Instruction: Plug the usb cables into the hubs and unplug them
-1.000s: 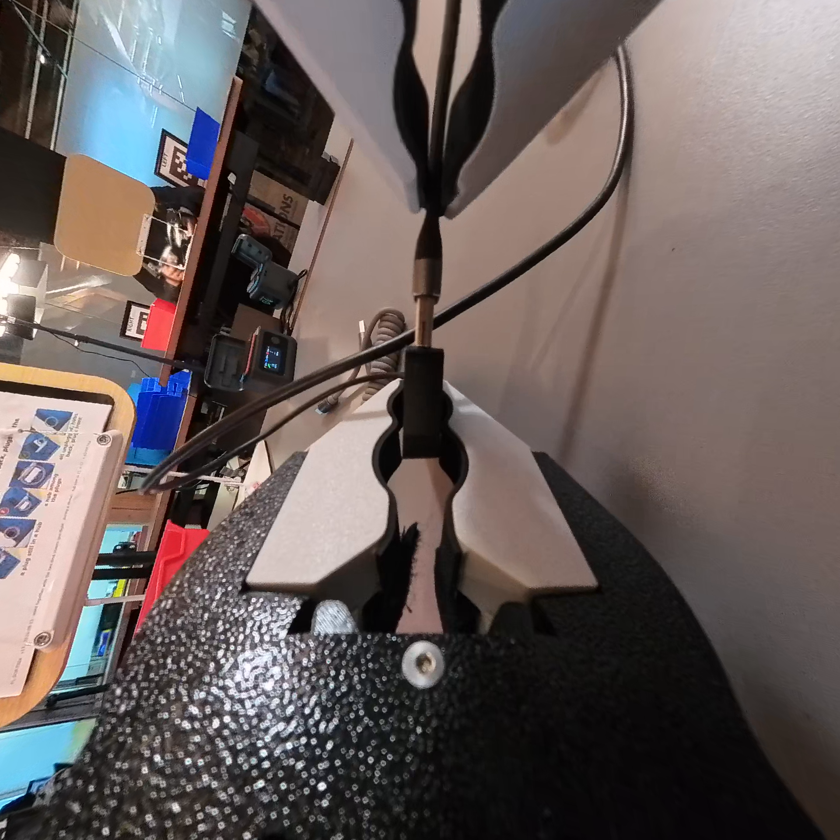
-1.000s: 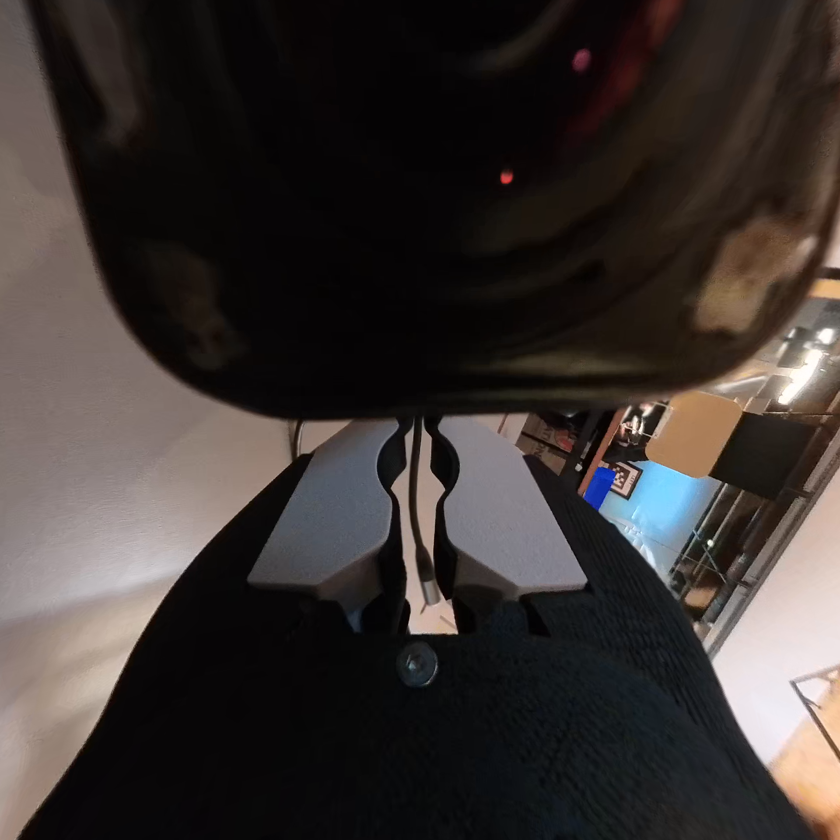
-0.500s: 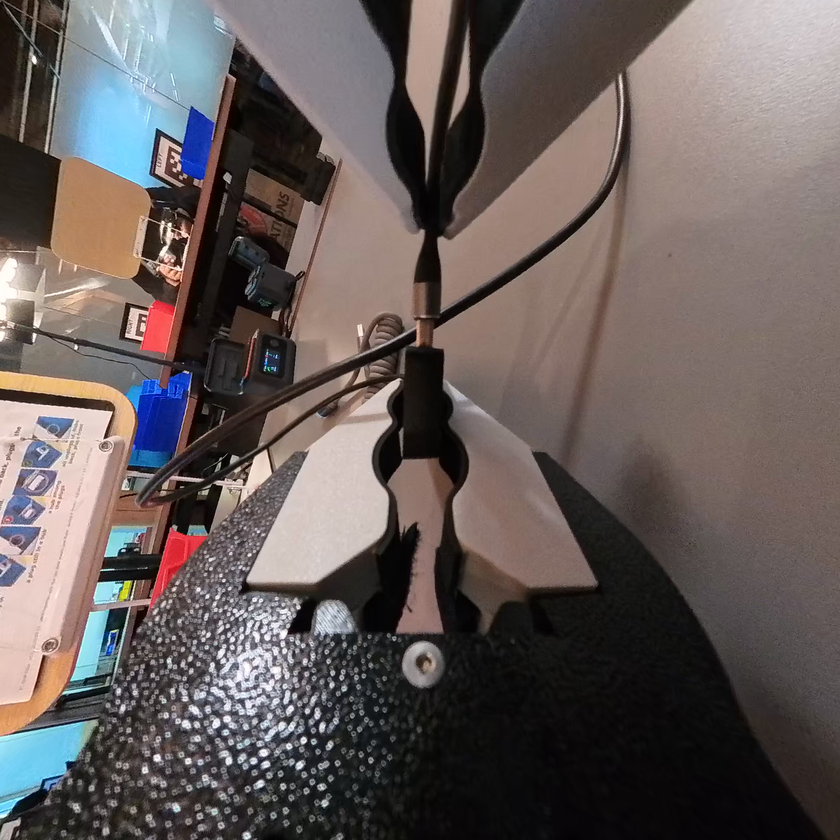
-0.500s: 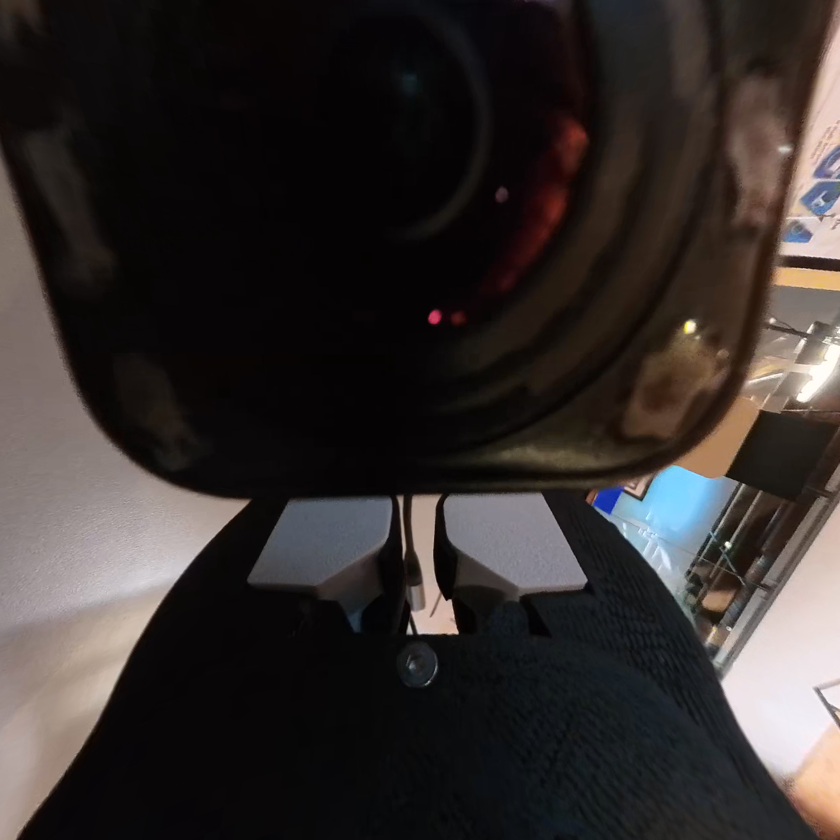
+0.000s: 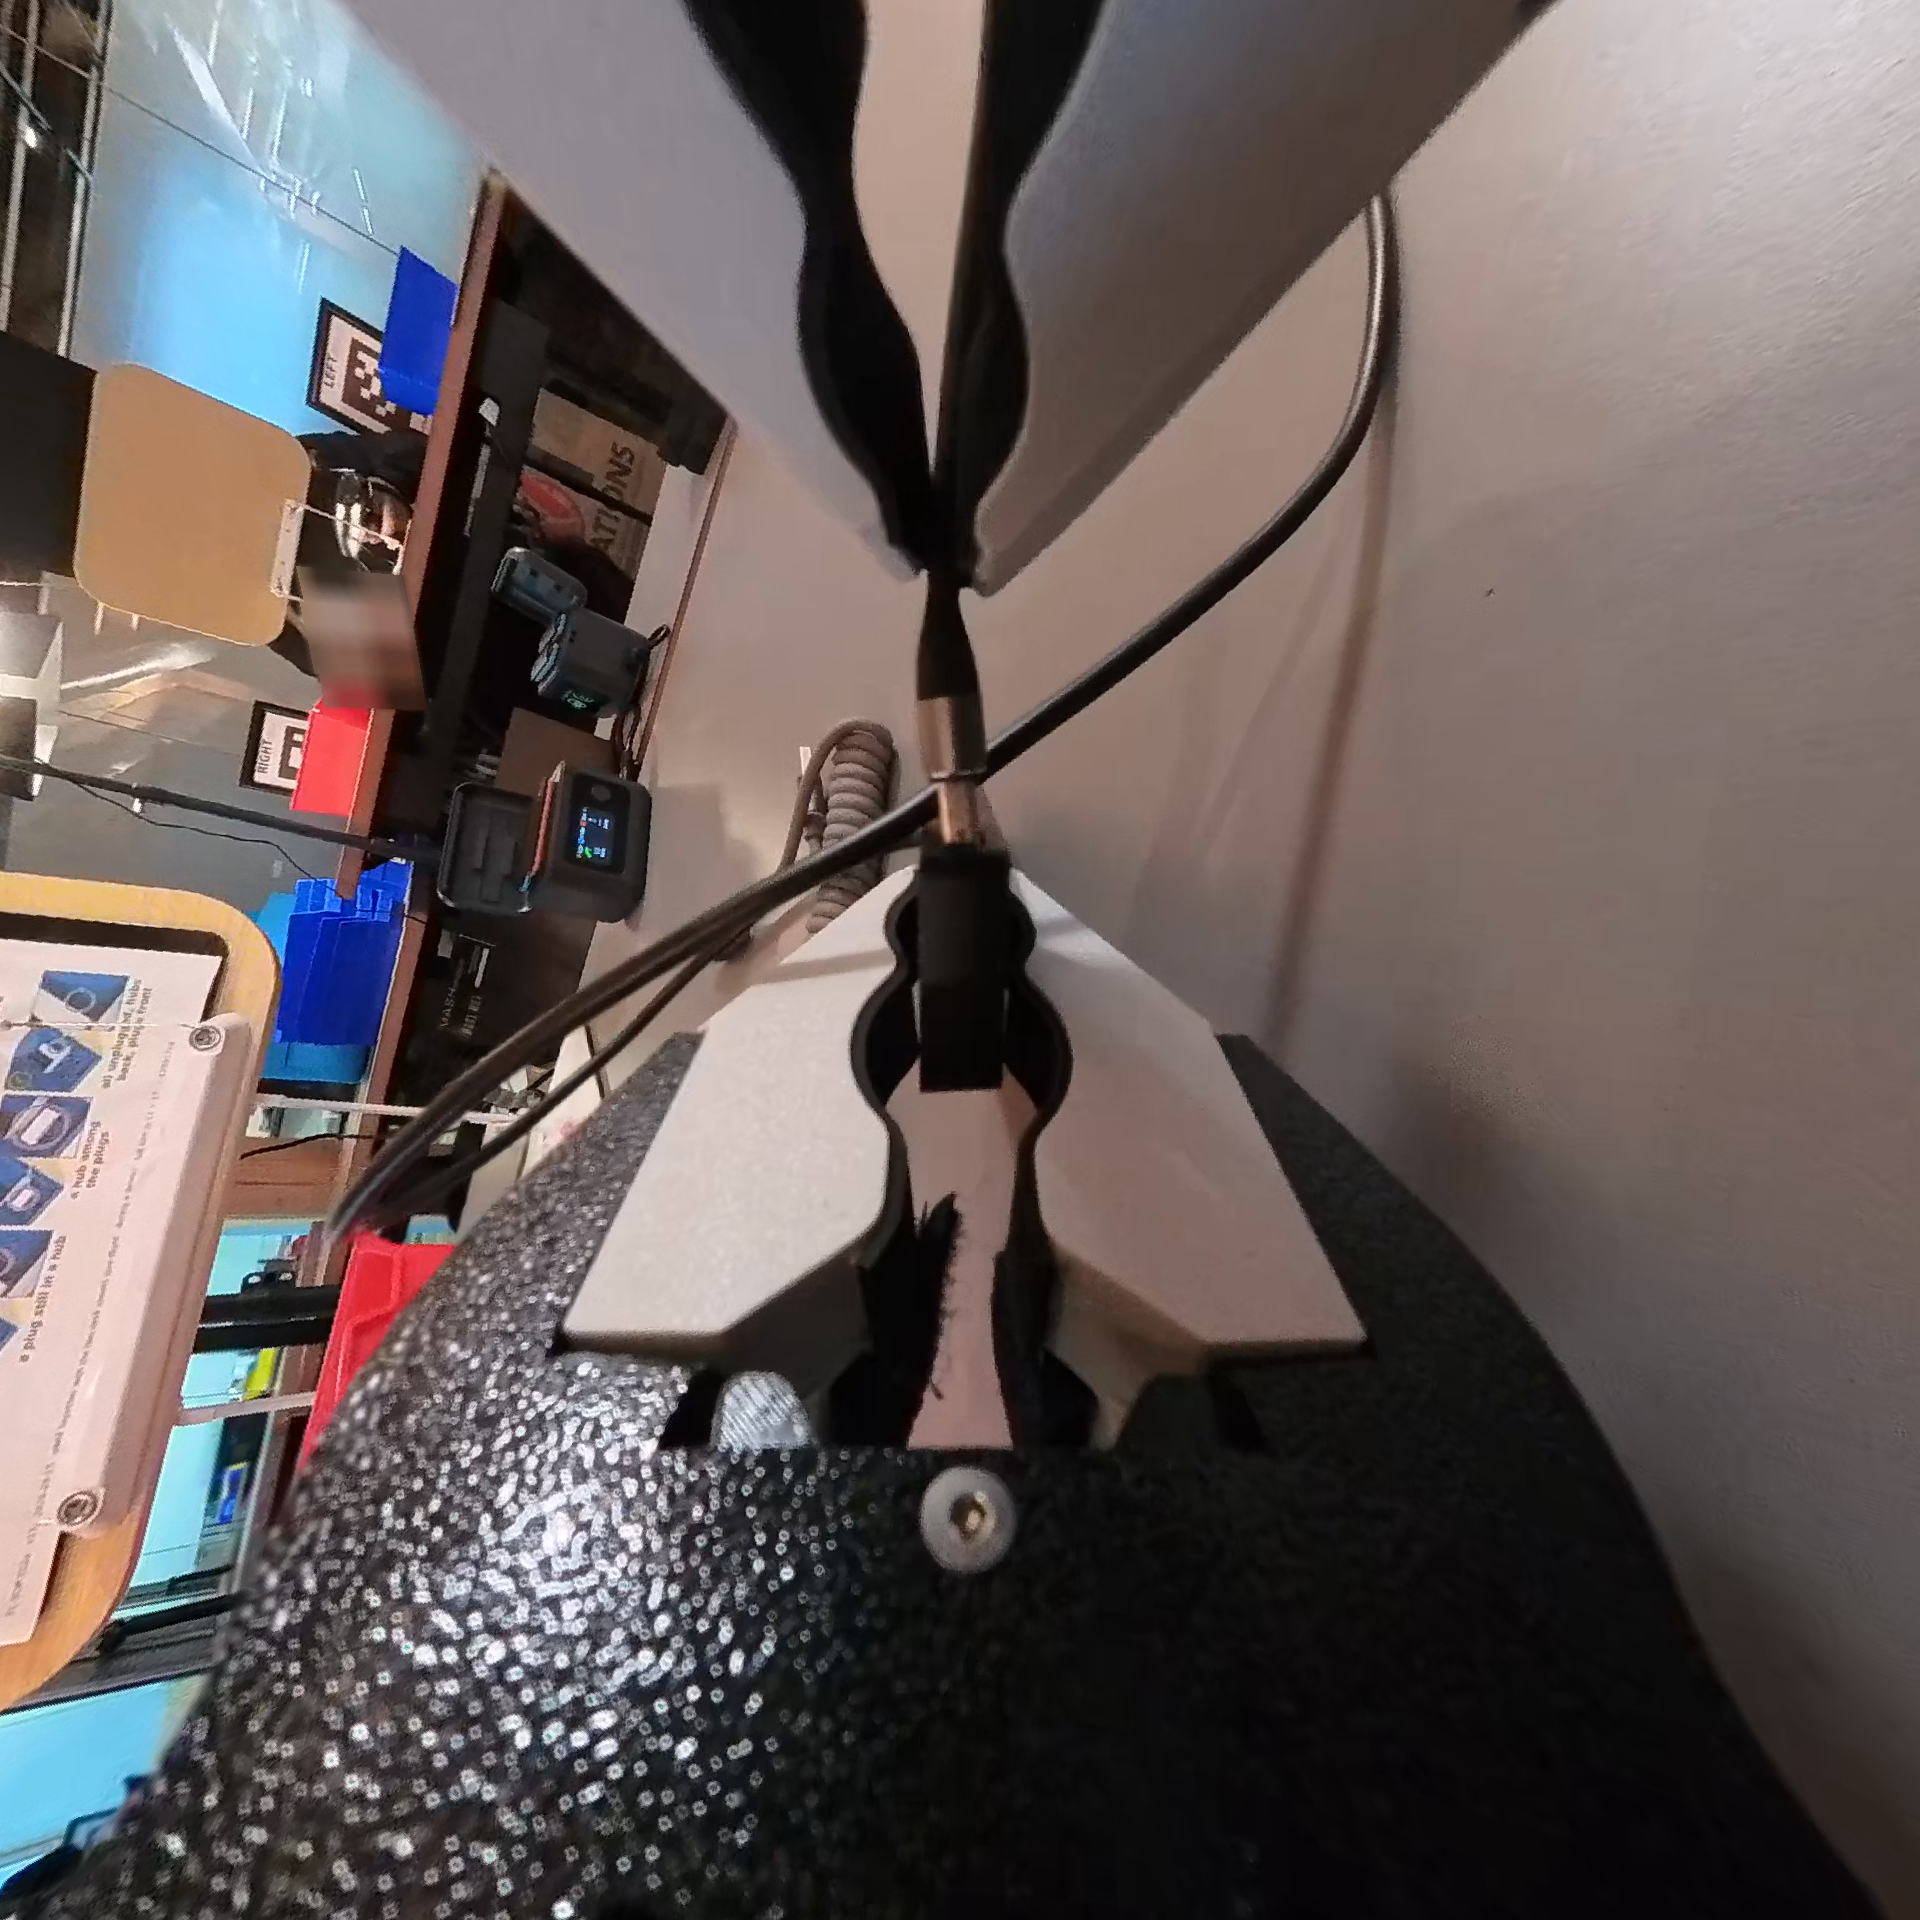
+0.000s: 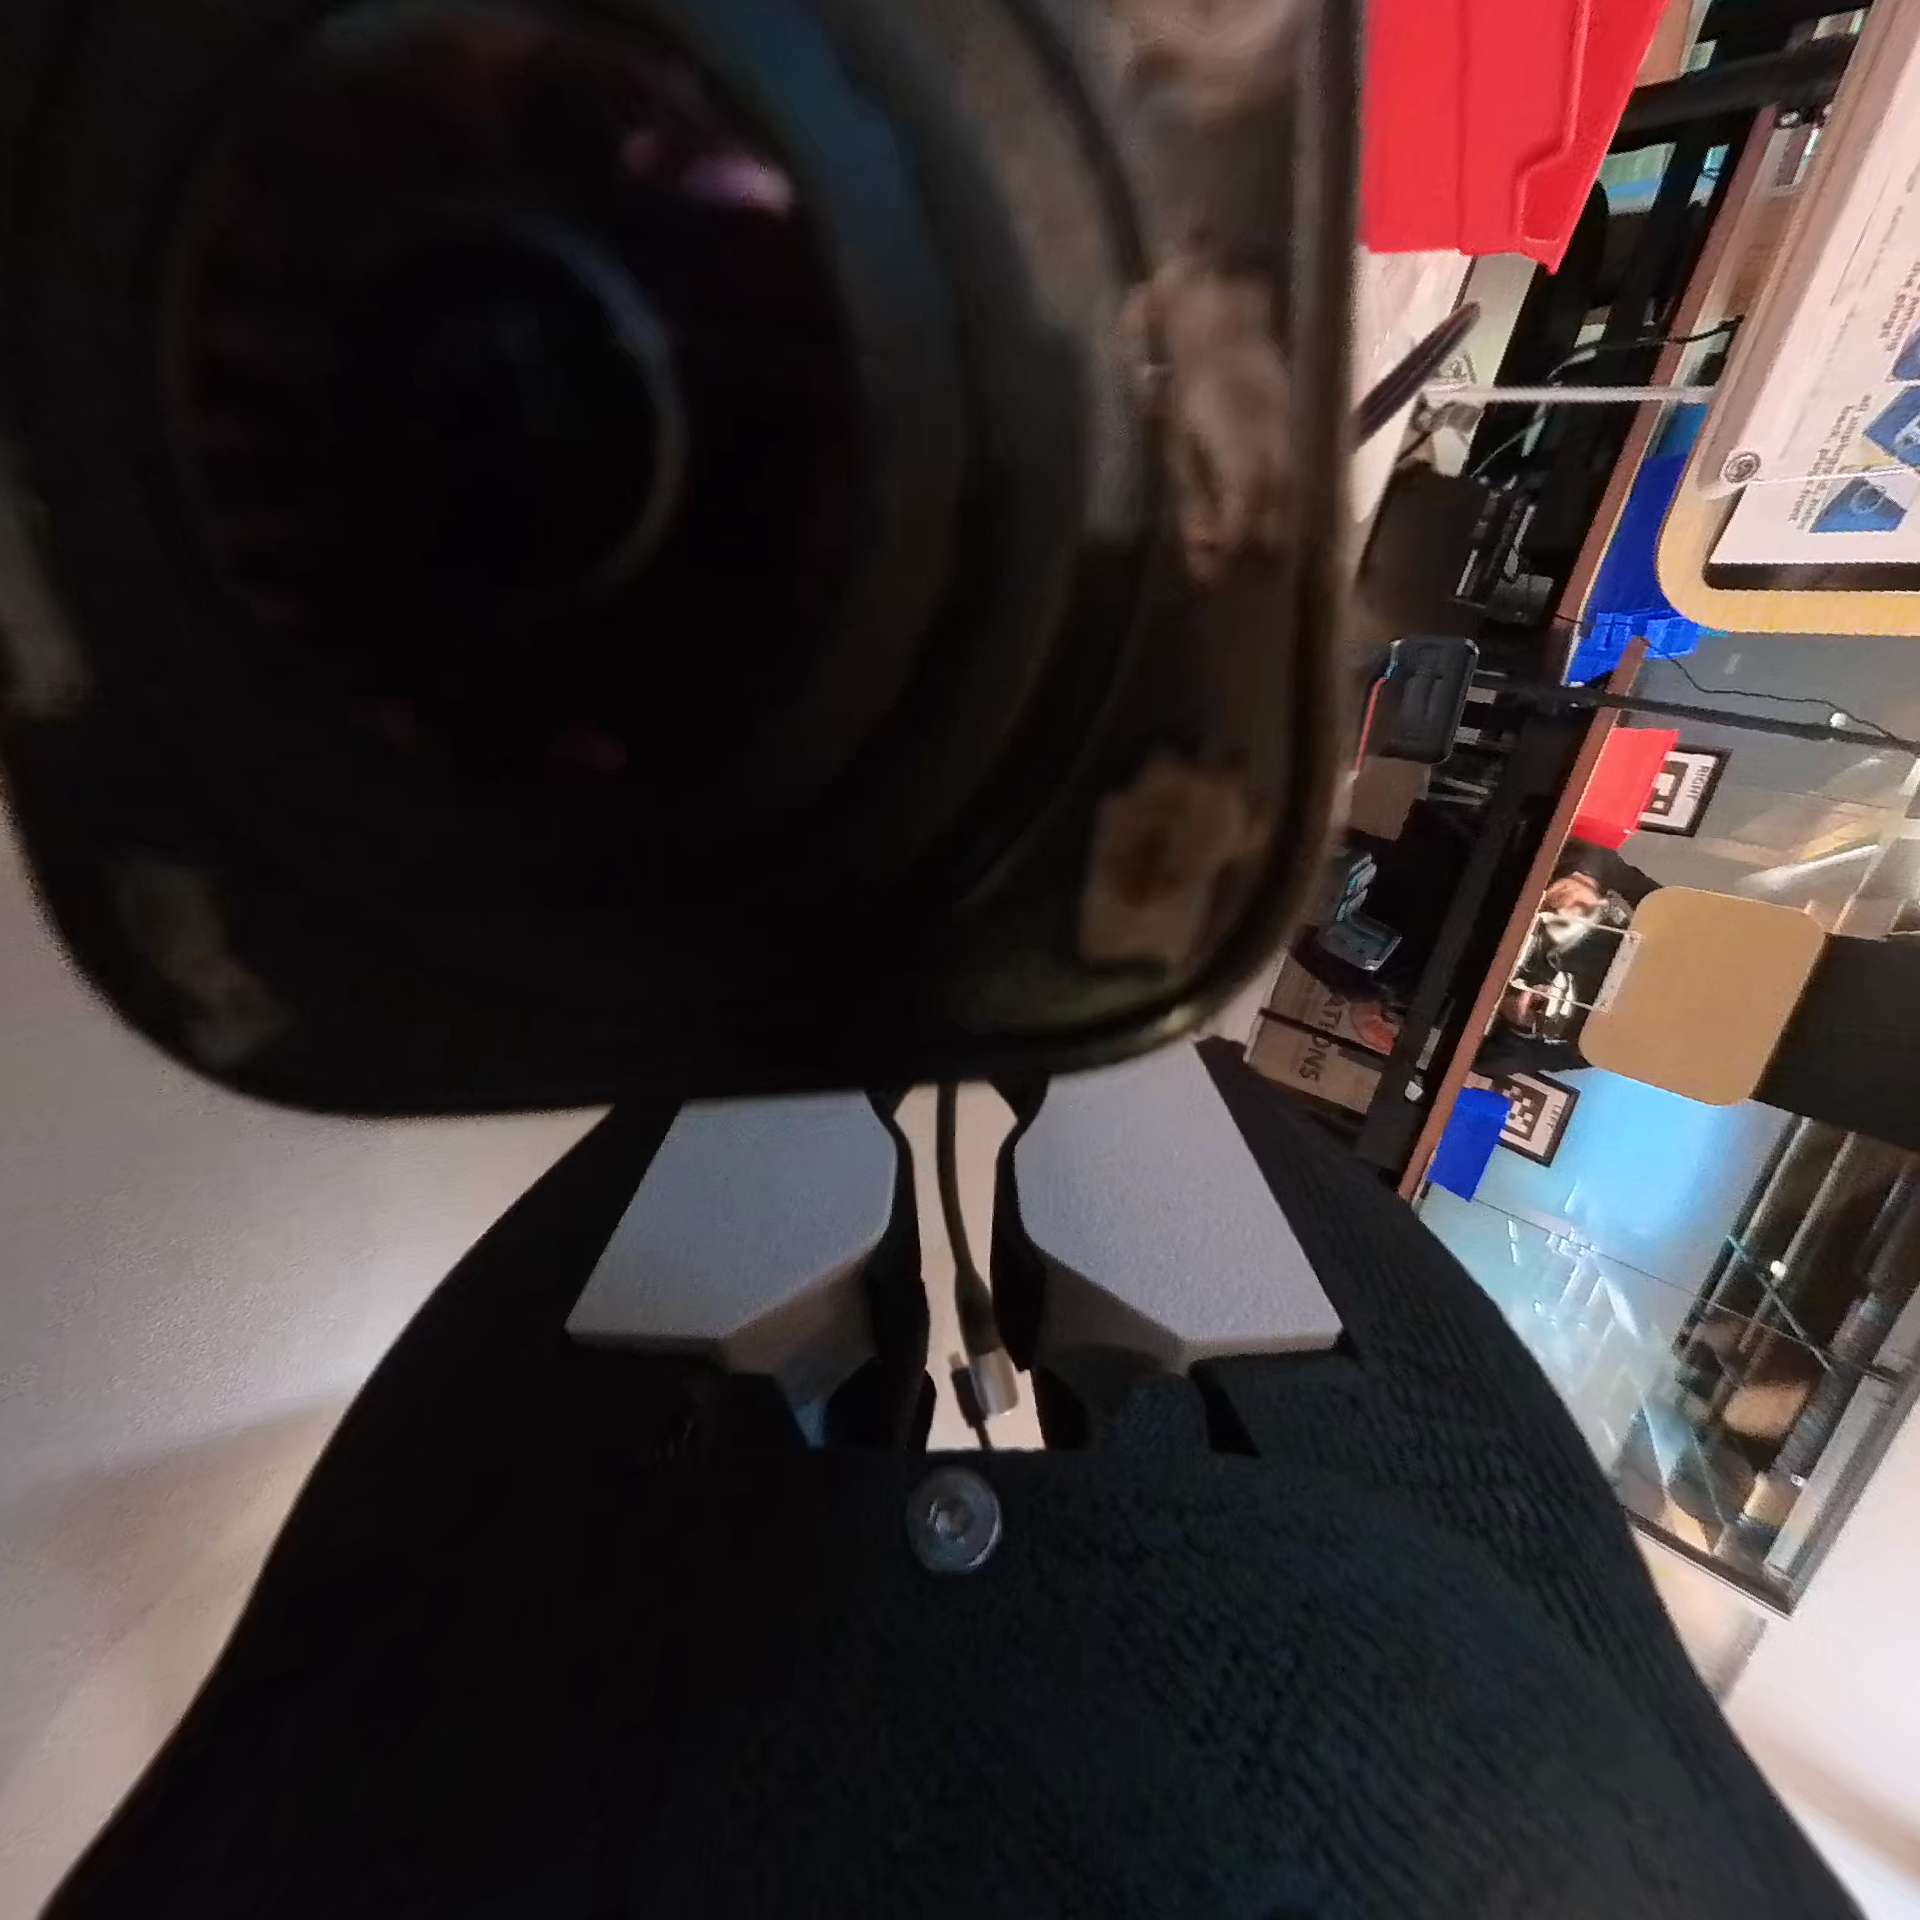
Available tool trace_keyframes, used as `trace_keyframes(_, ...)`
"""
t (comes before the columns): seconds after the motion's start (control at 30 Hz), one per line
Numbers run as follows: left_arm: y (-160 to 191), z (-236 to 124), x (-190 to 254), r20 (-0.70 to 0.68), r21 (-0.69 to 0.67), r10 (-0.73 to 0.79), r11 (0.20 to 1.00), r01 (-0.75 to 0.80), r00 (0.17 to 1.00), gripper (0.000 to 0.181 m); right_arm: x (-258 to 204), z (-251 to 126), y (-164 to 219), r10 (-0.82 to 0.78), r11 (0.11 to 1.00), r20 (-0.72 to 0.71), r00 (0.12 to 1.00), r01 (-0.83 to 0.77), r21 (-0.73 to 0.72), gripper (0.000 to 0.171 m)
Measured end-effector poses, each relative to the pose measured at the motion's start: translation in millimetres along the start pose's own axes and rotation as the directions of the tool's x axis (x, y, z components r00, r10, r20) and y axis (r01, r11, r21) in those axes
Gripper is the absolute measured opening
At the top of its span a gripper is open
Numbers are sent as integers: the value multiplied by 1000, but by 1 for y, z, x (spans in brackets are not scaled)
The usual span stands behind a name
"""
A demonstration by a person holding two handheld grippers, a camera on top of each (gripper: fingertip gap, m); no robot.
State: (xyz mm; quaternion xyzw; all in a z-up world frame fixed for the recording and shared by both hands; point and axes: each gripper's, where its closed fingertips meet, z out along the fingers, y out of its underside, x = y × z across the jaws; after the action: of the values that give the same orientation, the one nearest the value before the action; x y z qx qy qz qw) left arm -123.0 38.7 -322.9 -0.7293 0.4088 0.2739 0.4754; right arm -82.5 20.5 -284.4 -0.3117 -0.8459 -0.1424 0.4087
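In the left wrist view my left gripper [image 5: 956, 904] is shut on a flat black USB hub [image 5: 958, 1018], held edge-on between its grey fingers. My right gripper [image 5: 940, 561] comes in from the top, shut on a black cable just behind its silver-collared plug [image 5: 948, 717]. The plug's metal tip sits in the hub's end port. In the right wrist view the left gripper's camera [image 6: 623, 520] hides my right gripper's [image 6: 954, 1143] fingertips. A black cable with a silver connector [image 6: 982, 1377] runs along the gap between its grey fingers [image 6: 748, 1205].
The white table [image 5: 1610, 831] lies behind. Black cables [image 5: 582, 1039] loop off to the left and one arcs right [image 5: 1340, 488]. A coiled grey cable [image 5: 847, 800], small screened devices [image 5: 582, 842], an instruction board [image 5: 104, 1195] and a red bin [image 5: 384, 1288] stand beyond.
My right gripper has moved closer to the hub. Less bare metal of the plug shows above the port. The left gripper's camera has slid left and up in the right wrist view.
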Motion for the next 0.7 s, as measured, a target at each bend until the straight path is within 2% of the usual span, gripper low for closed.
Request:
trace_keyframes(0.03,0,-1,0,-1,3,-3,1000,3,1000,9,0,0,-1,5,1000,3,1000,-5,7,1)
trace_keyframes(0.13,0,-3,-1,-3,19,-3,1000,3,1000,9,-3,0,-4,27,999,16,1000,-27,43,0)
trace_keyframes(0.3,0,-10,1,-28,89,13,996,-10,1000,9,-10,-4,-15,110,976,46,993,-117,182,1)
trace_keyframes(0.43,-1,-16,2,-59,145,1,989,8,998,9,-10,-9,-23,136,956,4,991,-132,262,0)
trace_keyframes(0.7,3,-21,6,-103,173,5,985,13,995,10,-12,-12,-31,82,967,-66,994,-63,245,0)
